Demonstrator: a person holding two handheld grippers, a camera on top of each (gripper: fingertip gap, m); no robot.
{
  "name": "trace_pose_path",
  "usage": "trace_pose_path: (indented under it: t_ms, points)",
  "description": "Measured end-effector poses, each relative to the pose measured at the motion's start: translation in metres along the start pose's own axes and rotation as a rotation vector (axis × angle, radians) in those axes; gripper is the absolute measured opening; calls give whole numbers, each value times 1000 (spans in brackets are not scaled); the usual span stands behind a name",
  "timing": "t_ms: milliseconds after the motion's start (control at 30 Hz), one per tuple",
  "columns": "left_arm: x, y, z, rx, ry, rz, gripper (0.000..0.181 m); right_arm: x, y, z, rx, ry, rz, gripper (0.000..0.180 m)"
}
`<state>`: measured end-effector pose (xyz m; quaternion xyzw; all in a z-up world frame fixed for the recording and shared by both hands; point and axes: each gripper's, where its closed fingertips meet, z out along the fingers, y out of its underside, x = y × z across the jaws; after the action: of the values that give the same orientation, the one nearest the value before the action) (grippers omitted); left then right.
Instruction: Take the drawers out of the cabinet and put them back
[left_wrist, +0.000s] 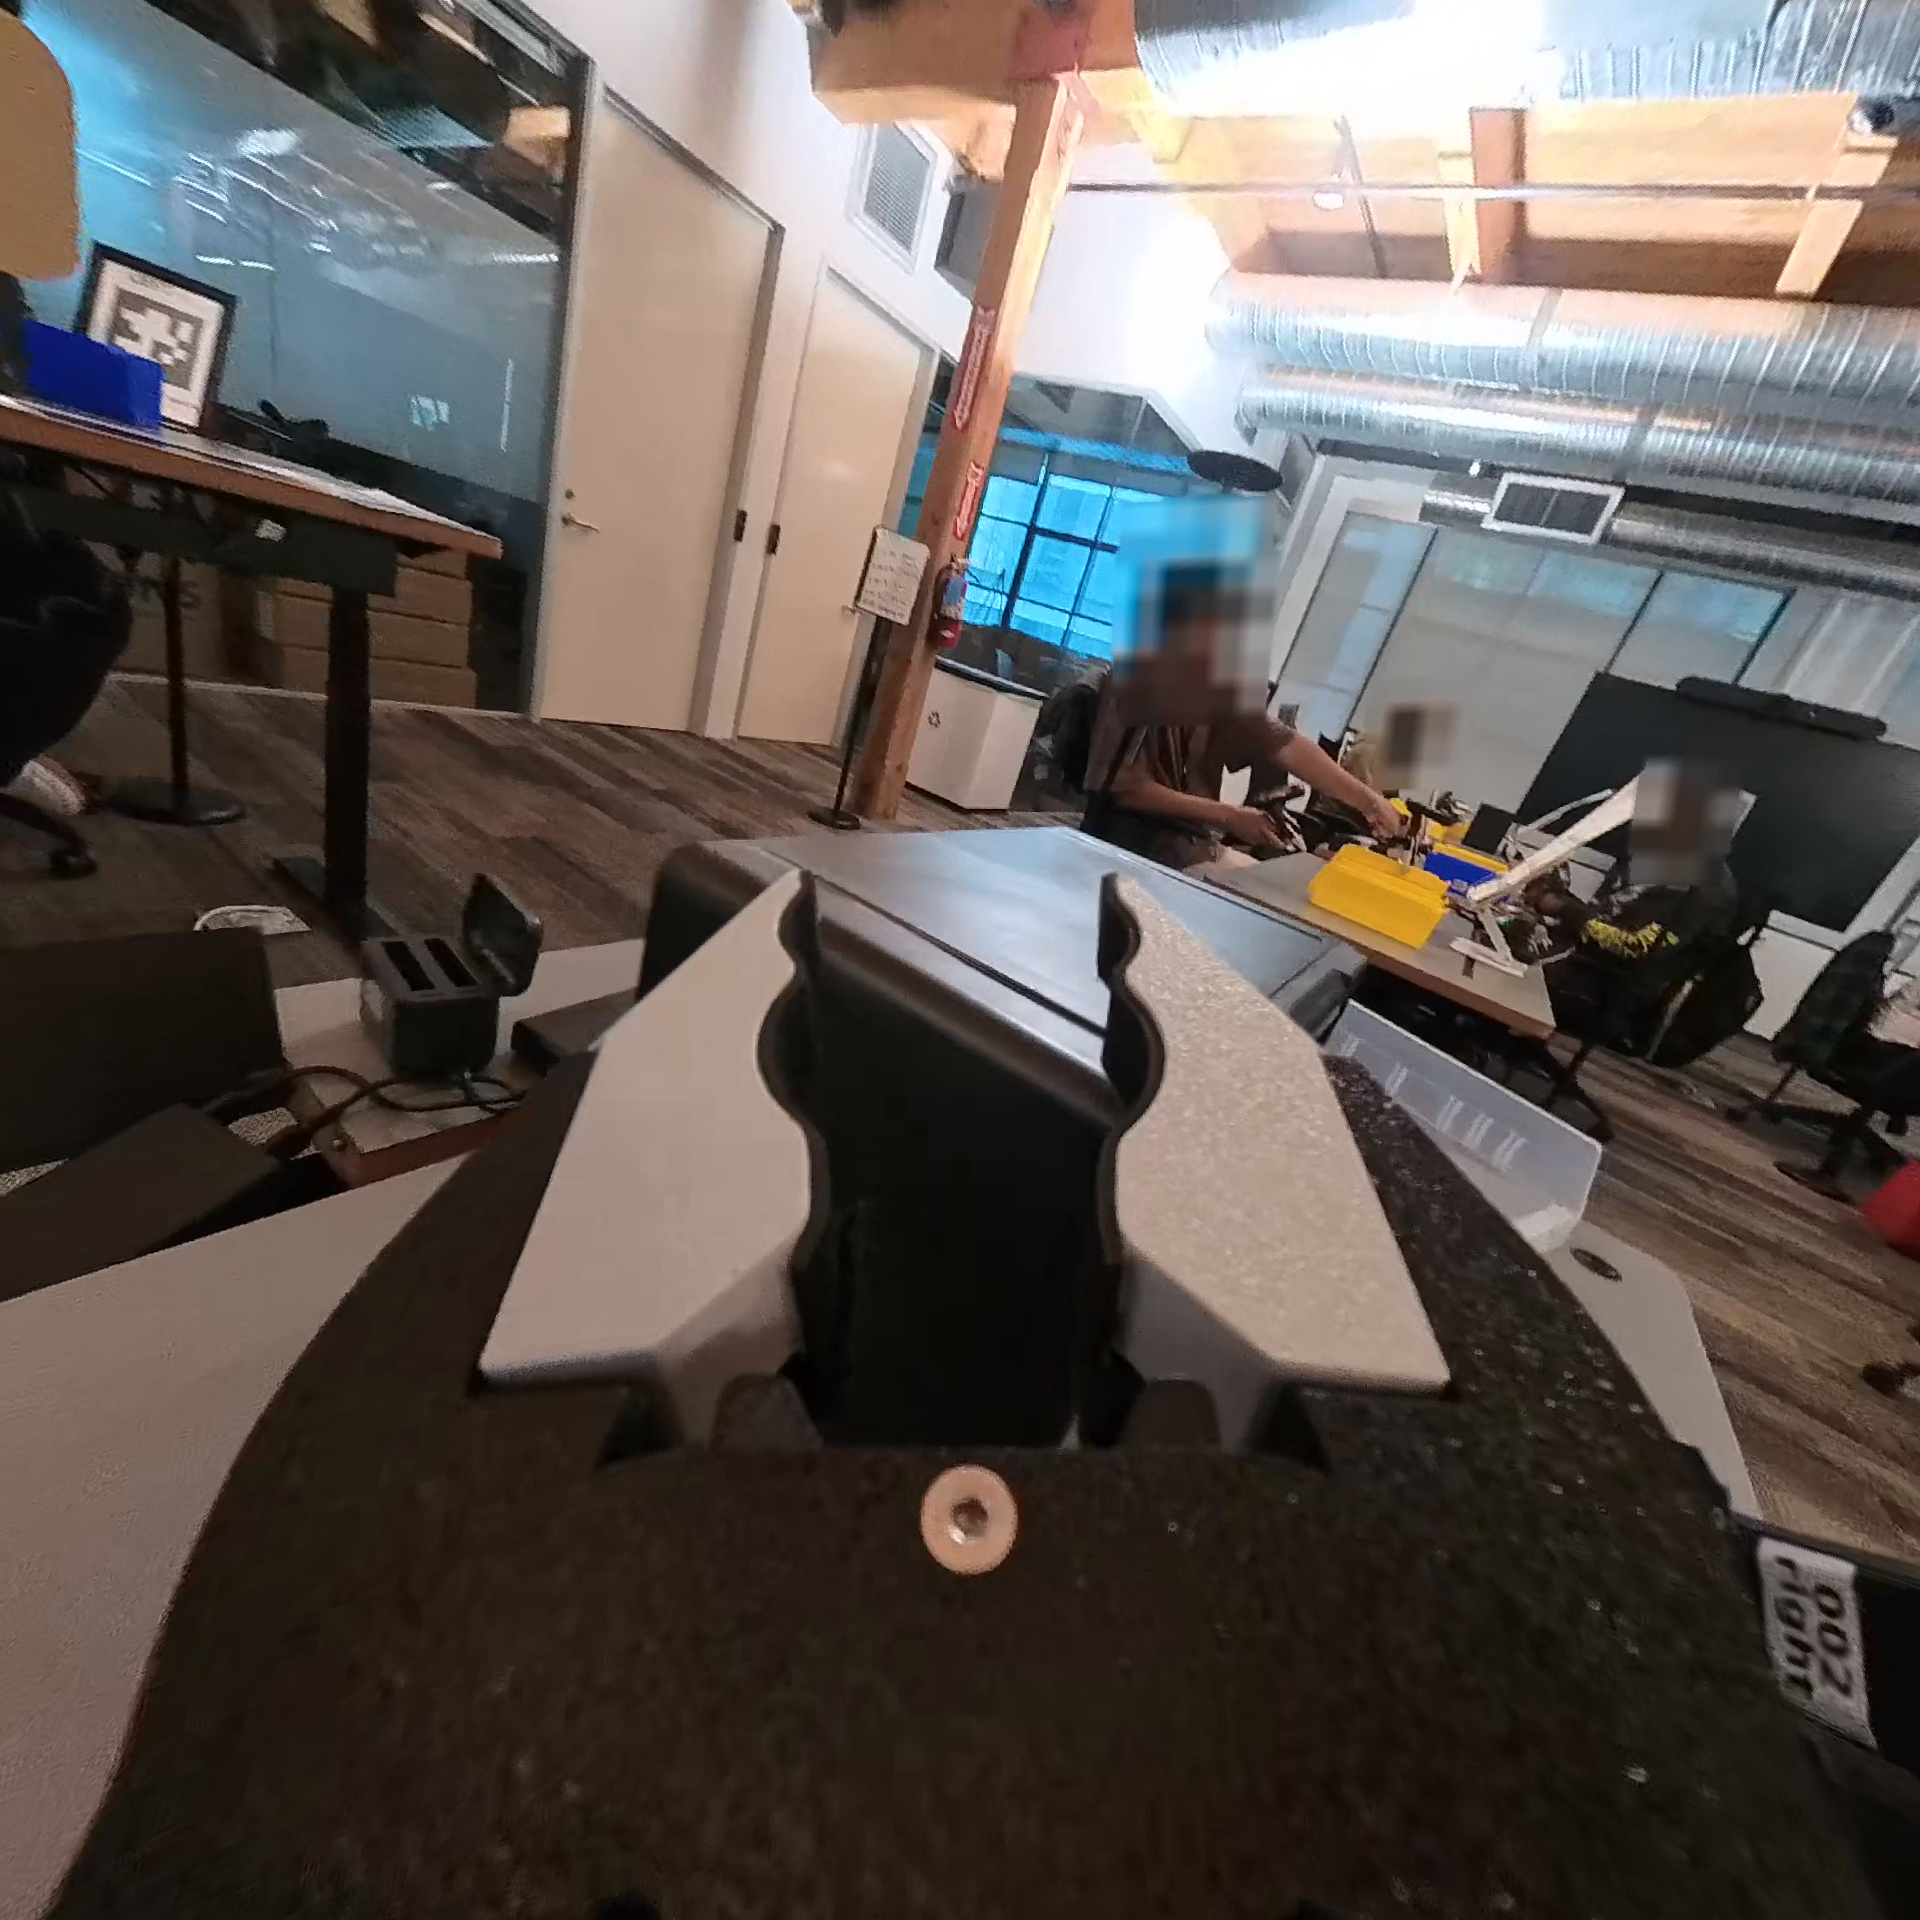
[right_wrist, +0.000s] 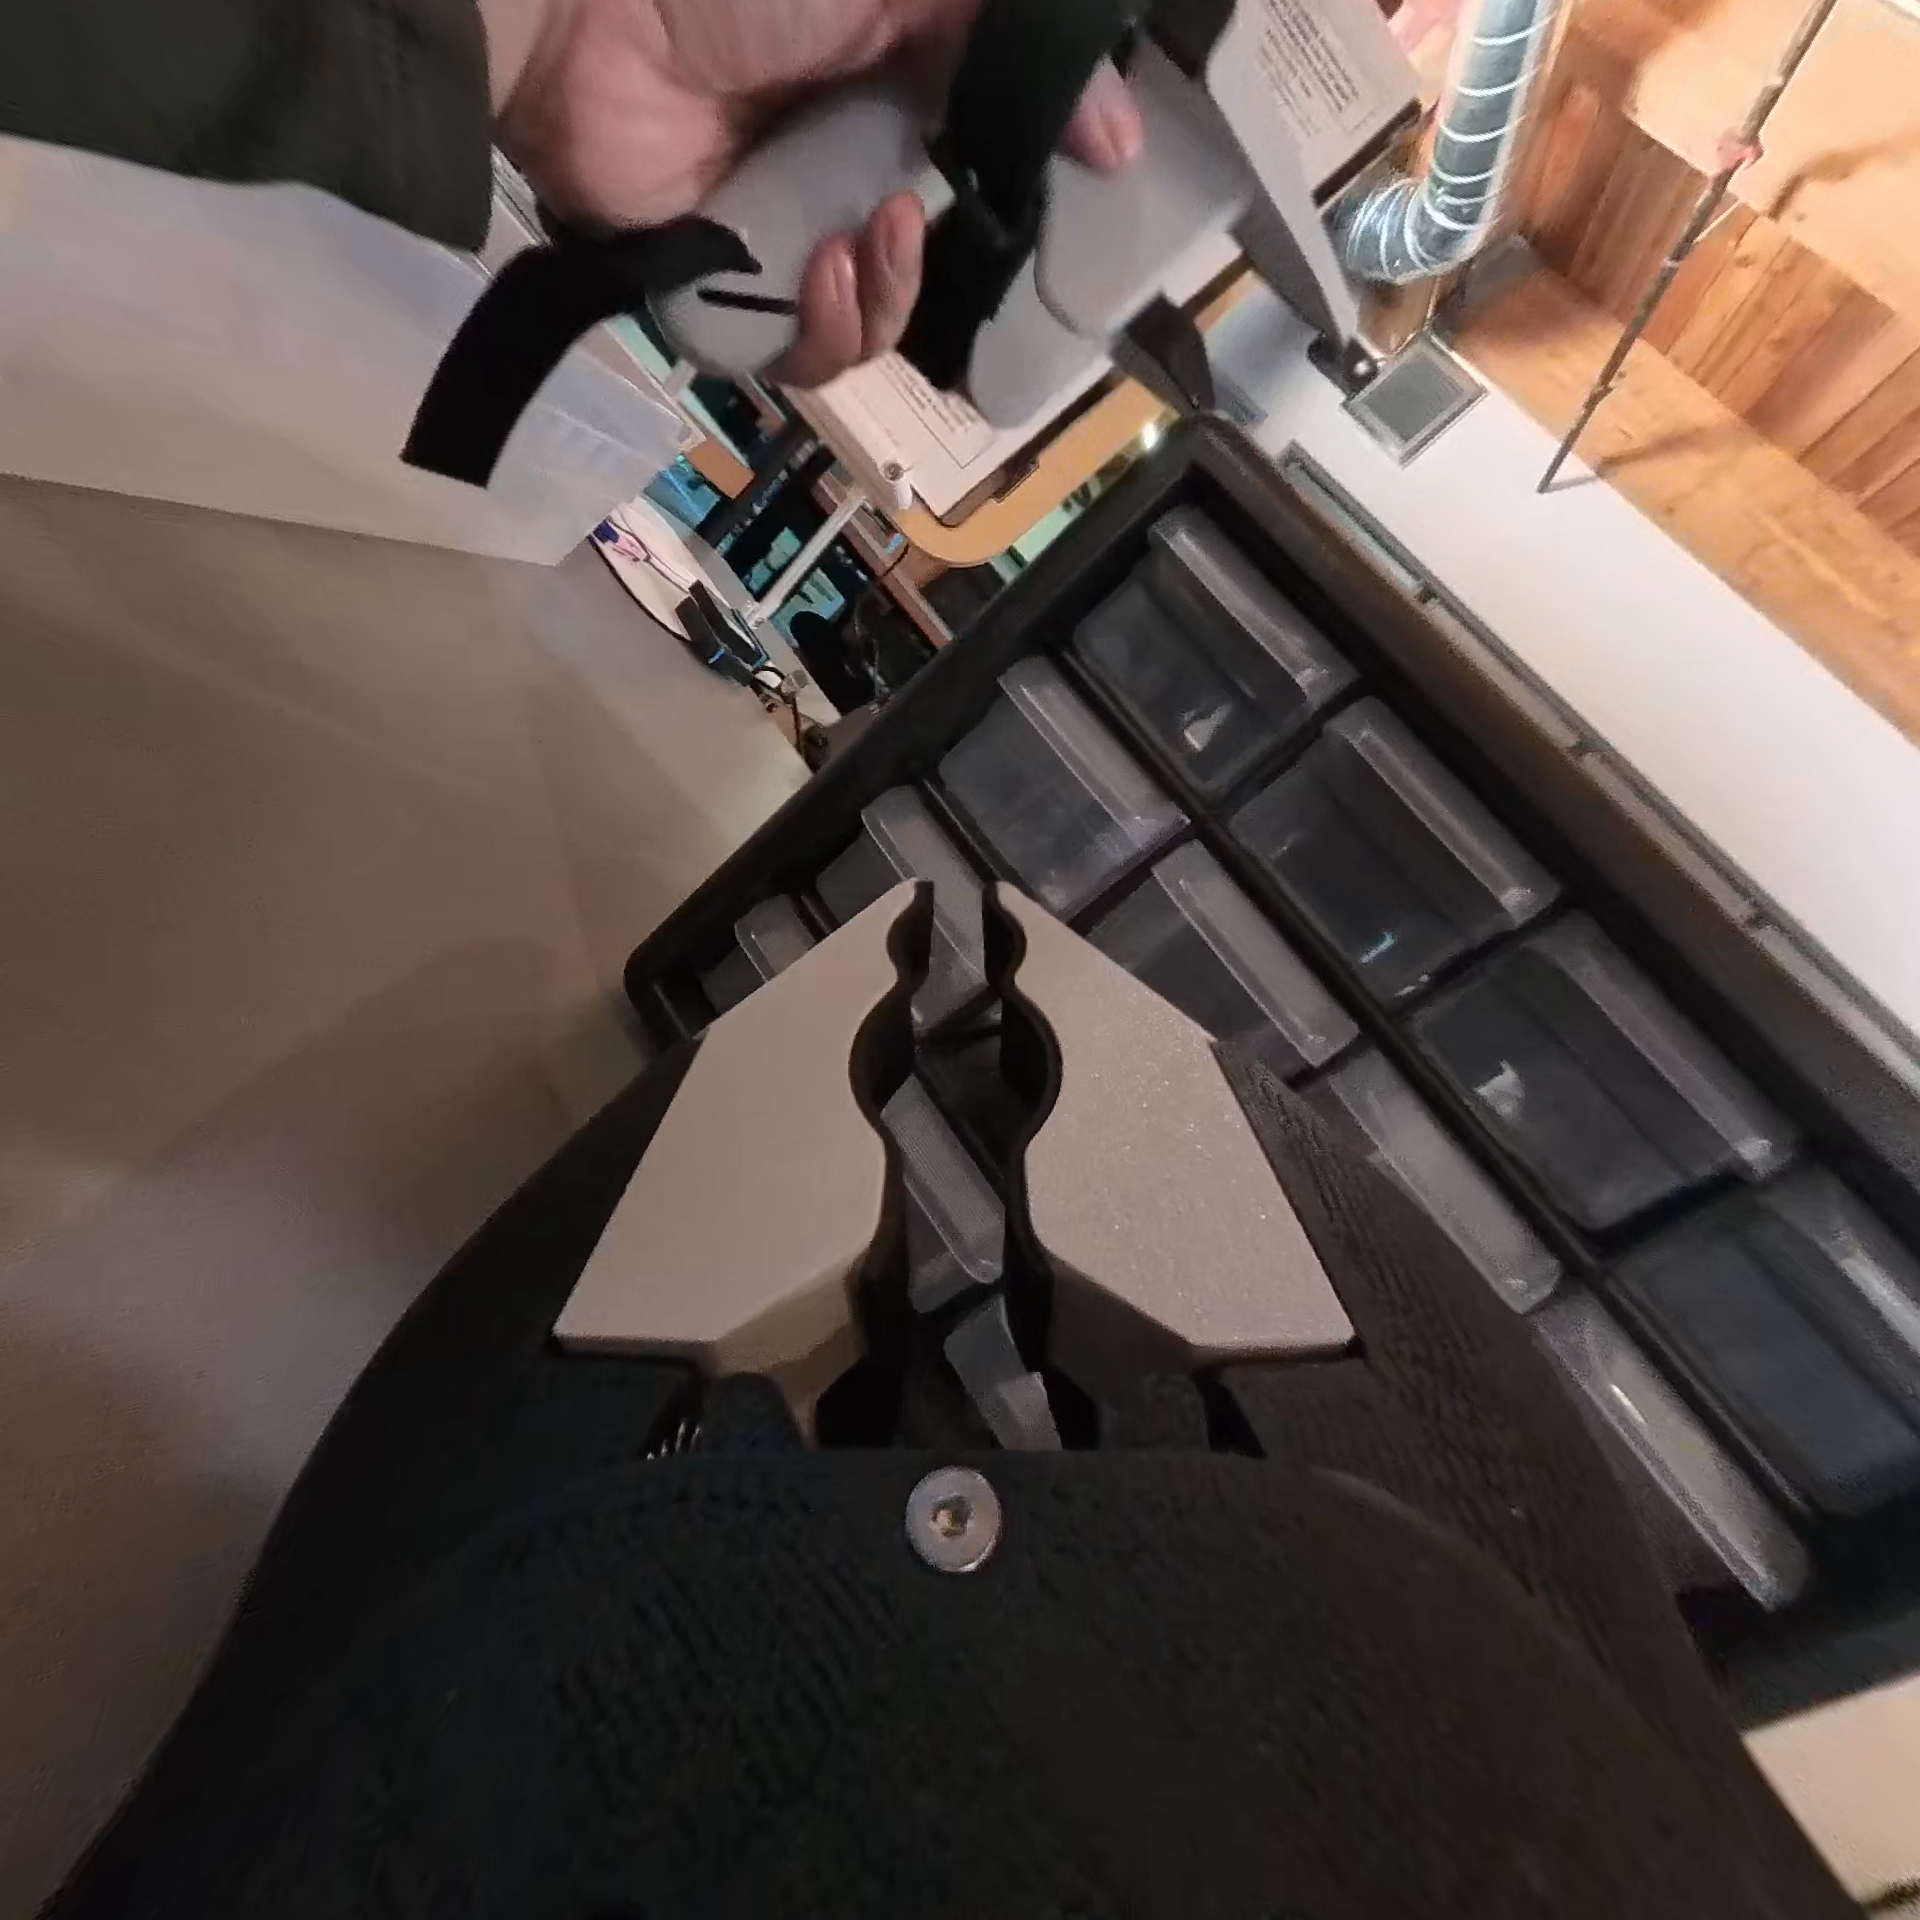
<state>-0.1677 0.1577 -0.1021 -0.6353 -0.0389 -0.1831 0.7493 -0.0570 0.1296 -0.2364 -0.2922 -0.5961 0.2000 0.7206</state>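
The black cabinet (left_wrist: 1039, 914) stands on a white table; its top shows in the left wrist view. My left gripper (left_wrist: 956, 904) is closed around the cabinet's near top edge, one finger on each side. In the right wrist view the cabinet front (right_wrist: 1340, 499) runs tilted, with several smoky clear drawers (right_wrist: 1382, 842) seated in two rows. My right gripper (right_wrist: 958, 899) is shut on the grey handle (right_wrist: 940, 1174) of a drawer in the near row. A hand (right_wrist: 727, 114) holding the left gripper's grip shows at the top of that view.
A clear plastic drawer-like piece (left_wrist: 1455, 1122) lies right of the cabinet. A black charger box (left_wrist: 447, 987) and cables sit on the table to the left. People work at a far desk with yellow bins (left_wrist: 1371, 894). The white tabletop (right_wrist: 260, 831) spreads left of the cabinet.
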Motion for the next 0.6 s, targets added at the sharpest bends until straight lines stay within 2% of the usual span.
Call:
trace_pose_path:
  t_ms: [100, 167, 300, 367, 433, 467, 533, 567, 600]
  points:
    - [-12, -12, -19, -1, -71, -15, 56, 1, 3, 3, 2, -9, 30, 8]
    - [-27, -17, -43, -39, -221, -8, 51, 4, 3, 2, 11, -5, 44, 7]
    - [-92, -18, -119, -251, -648, 97, 46, 16, -2, -1, 64, 19, 112, 7]
    - [-128, -15, -152, -444, -748, 165, 45, 22, -3, 0, 77, 33, 140, 7]
    - [-155, 3, -174, -689, -703, 230, 44, 20, -5, 0, 89, 25, 142, 7]
    - [-165, 14, -184, -811, -646, 277, 36, 19, -7, 0, 95, 21, 135, 7]
    - [-179, 44, -208, -1032, -522, 322, 3, 16, -11, 0, 107, 13, 120, 7]
    - [-179, 60, -219, -1116, -428, 305, 0, 15, -13, 0, 115, 11, 116, 7]
    - [-186, 70, -231, -1176, -422, 286, 5, 14, -14, -1, 121, 9, 114, 7]
